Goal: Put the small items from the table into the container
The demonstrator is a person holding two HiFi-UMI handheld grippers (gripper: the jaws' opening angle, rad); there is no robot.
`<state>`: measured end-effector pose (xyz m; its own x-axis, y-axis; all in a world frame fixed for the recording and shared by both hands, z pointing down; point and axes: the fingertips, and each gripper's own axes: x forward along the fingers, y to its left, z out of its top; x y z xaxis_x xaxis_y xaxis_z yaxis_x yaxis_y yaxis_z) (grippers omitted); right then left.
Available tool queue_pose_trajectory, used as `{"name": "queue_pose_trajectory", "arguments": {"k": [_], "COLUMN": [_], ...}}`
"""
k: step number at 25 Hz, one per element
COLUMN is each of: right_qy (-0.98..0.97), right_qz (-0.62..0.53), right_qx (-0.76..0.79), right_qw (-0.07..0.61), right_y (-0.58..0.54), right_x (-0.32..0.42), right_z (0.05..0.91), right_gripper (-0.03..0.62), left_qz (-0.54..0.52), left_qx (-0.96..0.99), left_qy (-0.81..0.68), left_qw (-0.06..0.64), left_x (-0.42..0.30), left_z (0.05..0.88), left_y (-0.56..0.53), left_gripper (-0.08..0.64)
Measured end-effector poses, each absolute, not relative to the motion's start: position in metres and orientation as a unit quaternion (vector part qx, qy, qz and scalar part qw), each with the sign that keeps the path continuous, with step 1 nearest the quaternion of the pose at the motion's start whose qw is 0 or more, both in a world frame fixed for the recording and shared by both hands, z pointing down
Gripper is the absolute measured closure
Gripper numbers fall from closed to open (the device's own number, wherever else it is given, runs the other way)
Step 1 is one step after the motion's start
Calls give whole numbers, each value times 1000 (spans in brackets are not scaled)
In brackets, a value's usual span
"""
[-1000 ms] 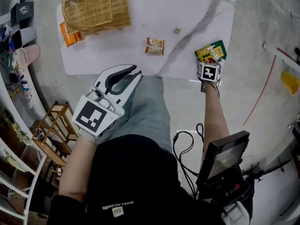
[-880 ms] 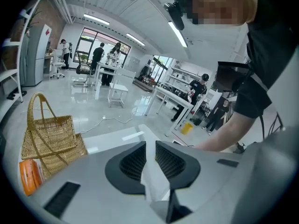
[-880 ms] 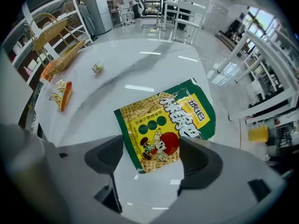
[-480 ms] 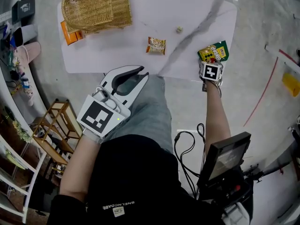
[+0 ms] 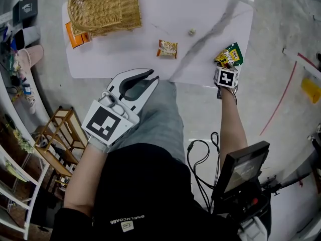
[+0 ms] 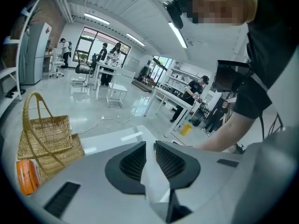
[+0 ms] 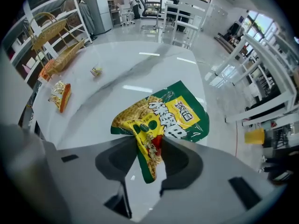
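Green snack packet (image 7: pixel 163 118) pinched between closing jaws of right gripper (image 7: pixel 148 143); left gripper (image 6: pixel 150 146) slightly parted, empty.

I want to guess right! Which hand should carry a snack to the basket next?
Right. The fingers of the right gripper are closing on the bag, already creased between them. The left gripper hangs empty off the table.

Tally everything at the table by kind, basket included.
Wicker basket: 1
Packets: 3 (green snack packet, small orange snack packet, orange packet by the basket)
Tiny pale item: 1
Total: 5
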<state>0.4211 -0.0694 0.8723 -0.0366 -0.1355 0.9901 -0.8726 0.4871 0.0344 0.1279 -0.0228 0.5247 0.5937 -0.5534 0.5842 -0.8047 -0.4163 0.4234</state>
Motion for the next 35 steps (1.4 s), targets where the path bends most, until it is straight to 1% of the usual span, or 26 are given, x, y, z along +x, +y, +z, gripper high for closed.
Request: {"name": "queue_pose_trajectory", "arguments": {"k": [6,14,21,30,35], "right_qy": [-651,-685,-738,-823,-850], "right_qz": [294,258,203,124,79], "right_qx": [388,364,326,242,174], "right_qw": [583,577,555,499,491], "right_y": [-64,-70,-95,-132,-130], "right_x": [416,373,297,166,102], "right_z": [852,808,752,674,642], "right_gripper": [437,439,440,443,443], "left_qz": [171,152,141,105,84], "left_qx": [823,826,824,800,780], "left_qy": [-419,-432,-454,-503,-537], "left_qw": [342,329,308,311,310], "left_x": [119,100,72,30,3], "left_z": [511,491,472,461,454], "left_y": [-25,-21,-22,-15,-1], "left_gripper": [514,514,514,514,514]}}
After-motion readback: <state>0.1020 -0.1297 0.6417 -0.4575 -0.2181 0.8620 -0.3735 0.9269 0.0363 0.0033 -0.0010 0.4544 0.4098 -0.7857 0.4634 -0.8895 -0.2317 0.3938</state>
